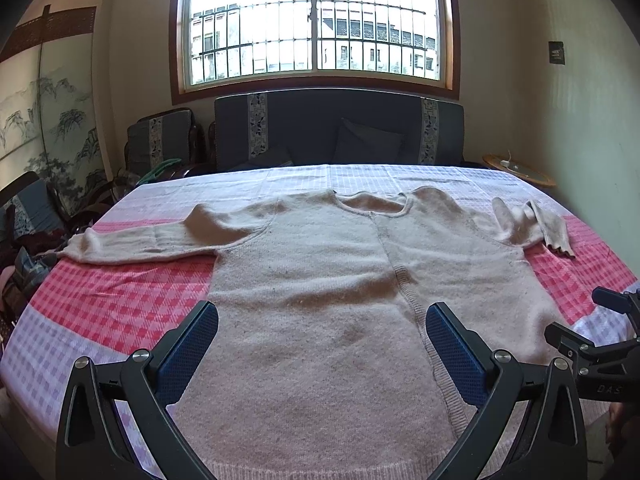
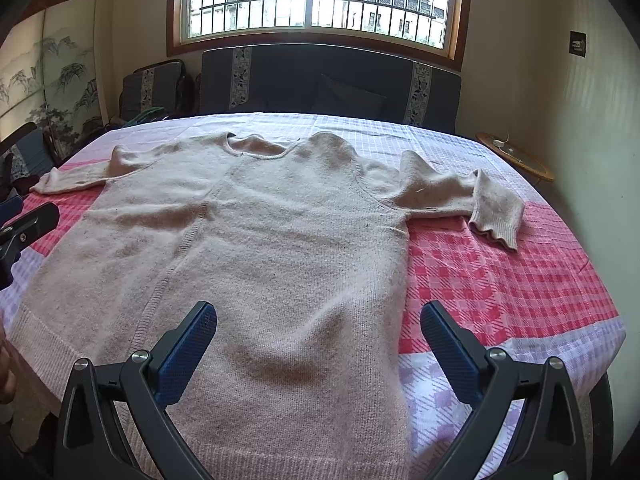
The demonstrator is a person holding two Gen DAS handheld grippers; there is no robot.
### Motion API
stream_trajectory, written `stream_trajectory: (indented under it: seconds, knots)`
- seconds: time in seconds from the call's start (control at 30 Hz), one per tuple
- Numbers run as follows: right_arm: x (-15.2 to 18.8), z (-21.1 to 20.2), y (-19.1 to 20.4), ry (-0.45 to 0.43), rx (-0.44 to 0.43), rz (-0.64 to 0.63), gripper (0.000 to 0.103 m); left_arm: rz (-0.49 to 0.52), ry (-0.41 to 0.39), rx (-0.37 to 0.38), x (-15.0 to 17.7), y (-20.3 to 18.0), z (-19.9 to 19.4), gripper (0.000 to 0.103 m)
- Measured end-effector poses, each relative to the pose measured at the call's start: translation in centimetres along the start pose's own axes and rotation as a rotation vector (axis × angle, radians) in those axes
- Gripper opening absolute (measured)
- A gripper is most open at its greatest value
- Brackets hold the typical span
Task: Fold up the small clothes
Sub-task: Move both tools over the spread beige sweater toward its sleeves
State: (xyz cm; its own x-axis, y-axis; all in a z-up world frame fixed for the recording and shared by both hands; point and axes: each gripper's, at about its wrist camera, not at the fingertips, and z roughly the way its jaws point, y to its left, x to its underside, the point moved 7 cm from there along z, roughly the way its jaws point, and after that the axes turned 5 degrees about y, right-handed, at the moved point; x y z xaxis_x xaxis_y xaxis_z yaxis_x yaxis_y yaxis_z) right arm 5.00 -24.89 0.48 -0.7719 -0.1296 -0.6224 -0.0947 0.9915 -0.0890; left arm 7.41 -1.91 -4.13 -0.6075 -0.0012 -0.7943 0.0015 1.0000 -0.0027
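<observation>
Knitwear filled both views: a fuzzy beige sweater [image 1: 320, 280] lay flat on the pink-and-lilac checked cloth [image 1: 120, 304], ribbed hem nearest, one cuff [image 2: 496, 216] crumpled at two o'clock. Left gripper [image 1: 322, 332] and right gripper [image 2: 318, 332] gaped wide above it, holding nothing.

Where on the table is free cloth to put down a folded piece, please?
Bare checked tablecloth lies right of the sweater, below its bunched right sleeve. Another bare patch lies below the outstretched left sleeve. The middle is covered by the sweater.
</observation>
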Motion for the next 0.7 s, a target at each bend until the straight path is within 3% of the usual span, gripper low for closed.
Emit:
stream_trajectory:
  seconds: [0.43,0.63,0.7]
  knots:
    - [-0.7,1.2,-1.6,0.016,-0.011,0.029,0.101,0.023,0.015,-0.005,-0.8,-1.2,0.6,0.103]
    - [-0.8,2.5,-5.9,0.050,-0.106,0.136,0.101,0.037,0.033,-0.008,-1.1,-2.0,1.4,0.103]
    - [-1.0,3.0,-8.5,0.061,-0.172,0.221,0.089,0.037,0.045,-0.003,-1.1,-2.3,1.9,0.103]
